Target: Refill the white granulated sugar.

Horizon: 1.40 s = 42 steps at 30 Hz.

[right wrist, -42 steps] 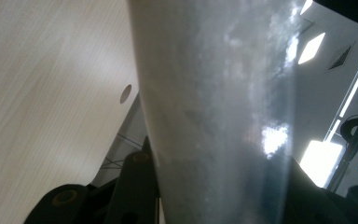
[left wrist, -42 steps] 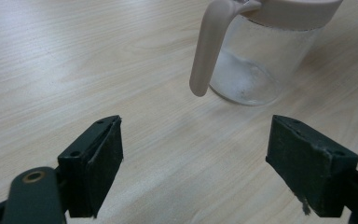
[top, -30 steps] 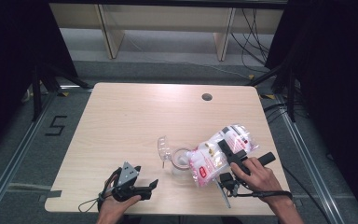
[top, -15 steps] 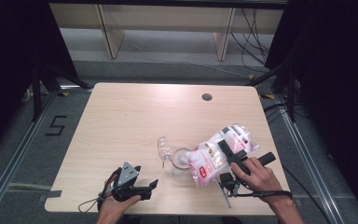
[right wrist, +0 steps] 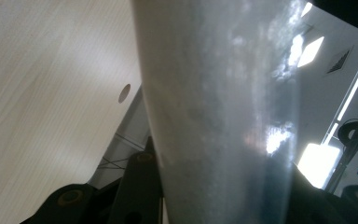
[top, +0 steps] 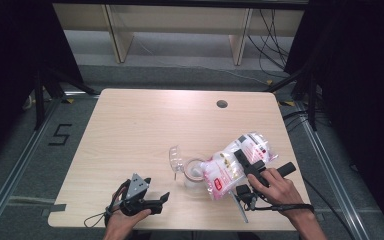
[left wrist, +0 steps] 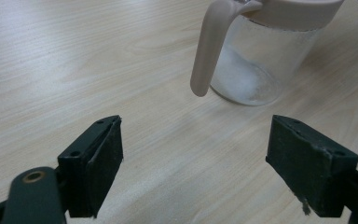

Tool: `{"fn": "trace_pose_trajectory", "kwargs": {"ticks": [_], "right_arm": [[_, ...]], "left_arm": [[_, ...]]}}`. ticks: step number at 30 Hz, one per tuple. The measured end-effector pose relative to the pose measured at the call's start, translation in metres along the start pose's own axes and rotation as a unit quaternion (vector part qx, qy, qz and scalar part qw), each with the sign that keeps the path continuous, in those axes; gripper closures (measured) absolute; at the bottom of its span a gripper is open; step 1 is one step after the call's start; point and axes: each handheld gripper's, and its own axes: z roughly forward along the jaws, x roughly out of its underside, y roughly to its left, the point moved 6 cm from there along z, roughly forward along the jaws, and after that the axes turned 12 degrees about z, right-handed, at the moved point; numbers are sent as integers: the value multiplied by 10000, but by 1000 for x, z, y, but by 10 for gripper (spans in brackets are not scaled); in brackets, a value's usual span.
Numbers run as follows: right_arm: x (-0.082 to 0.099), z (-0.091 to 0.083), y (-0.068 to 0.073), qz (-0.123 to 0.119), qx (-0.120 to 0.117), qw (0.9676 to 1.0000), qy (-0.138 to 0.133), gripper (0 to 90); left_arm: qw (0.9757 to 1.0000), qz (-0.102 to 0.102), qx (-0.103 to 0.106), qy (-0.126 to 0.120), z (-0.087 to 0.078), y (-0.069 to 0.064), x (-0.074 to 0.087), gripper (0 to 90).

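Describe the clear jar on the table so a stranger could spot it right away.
On the wooden table, near the front edge, stands the jar beside a tilted pink-and-white bag. It alone is see-through, with a pale rim, a curved pale handle and white powder at the bottom.

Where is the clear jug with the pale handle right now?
In the high view the jug stands near the table's front edge, right of centre, under the tilted bag held by the right gripper.

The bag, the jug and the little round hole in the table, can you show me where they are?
bag (top: 227, 170), high view, on its white and pink middle.
jug (left wrist: 251, 60), left gripper view, on its clear glass wall.
hole (top: 222, 104), high view, on its dark middle near the table's far edge.
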Motion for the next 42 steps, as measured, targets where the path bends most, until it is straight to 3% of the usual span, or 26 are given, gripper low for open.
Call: {"fn": "trace_pose_trajectory", "kwargs": {"ticks": [13,19,42], "right_arm": [[1,0,-1,-17,21,10000,9,726],[2,-1,1,90,39,9999,56,731],[2,-1,-1,-11,18,10000,3,746]], "left_arm": [[10000,10,-2,2,0,0,0,179],[10000,-10,3,10,0,0,0,179],[10000,-19,-2,-17,0,0,0,179]]}}
